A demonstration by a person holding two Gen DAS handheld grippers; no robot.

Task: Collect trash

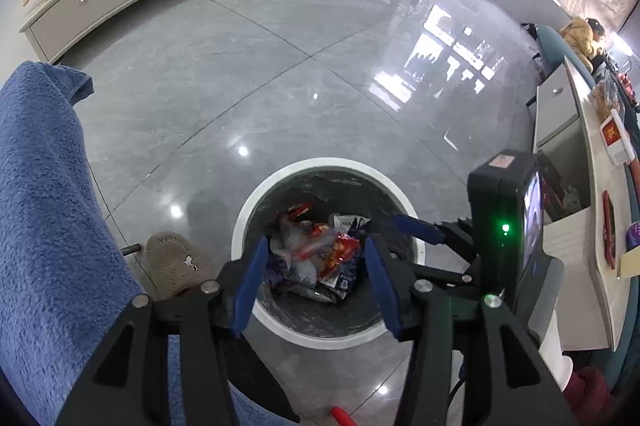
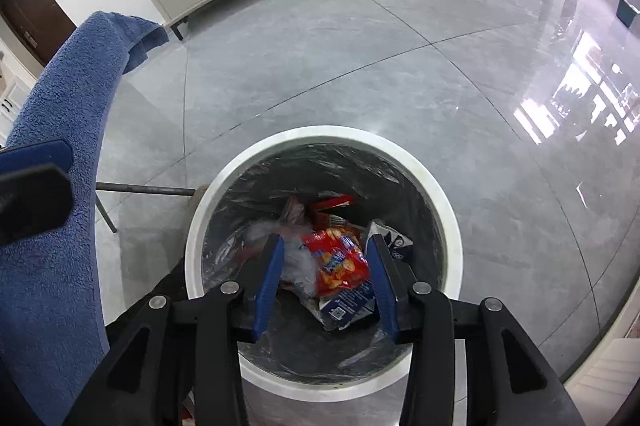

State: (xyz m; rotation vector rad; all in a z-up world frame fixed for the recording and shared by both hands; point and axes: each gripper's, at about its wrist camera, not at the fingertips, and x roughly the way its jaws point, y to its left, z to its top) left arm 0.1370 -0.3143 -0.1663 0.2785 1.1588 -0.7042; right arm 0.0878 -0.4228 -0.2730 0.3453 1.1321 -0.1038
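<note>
**Q.** Where does the trash lie, and how do the grippers stand?

**A.** The trash [image 2: 336, 262] sits heaped on the bottom of the round bin [image 2: 452, 222], whose white rim rests on the grey tiled floor [image 2: 360, 66] beside a blue towel [image 2: 52, 226]. Left gripper [image 1: 316, 278] and right gripper [image 2: 326, 276] both hover over the bin's mouth, pointing steeply down, released, with nothing between the blue pads.

**Q.** How would the contents handle?

**A.** Judged light and soft: a red snack packet [image 2: 340, 260], a crumpled clear plastic bag [image 2: 296, 262] and a blue-and-white carton [image 2: 348, 306]. Film wrappers are likely slippery and crush easily; the carton looks stiffer. The dark liner [image 2: 304, 162], folded under the rim, is probably the best hold if the whole load must be lifted: pinch it at the rim edge, one side per gripper.

**Q.** Orientation?

**A.** The bin stands upright, mouth up, its long axis vertical. In the right wrist view, the red packet's long axis runs from the near-right wall toward the far-left wall.
</note>
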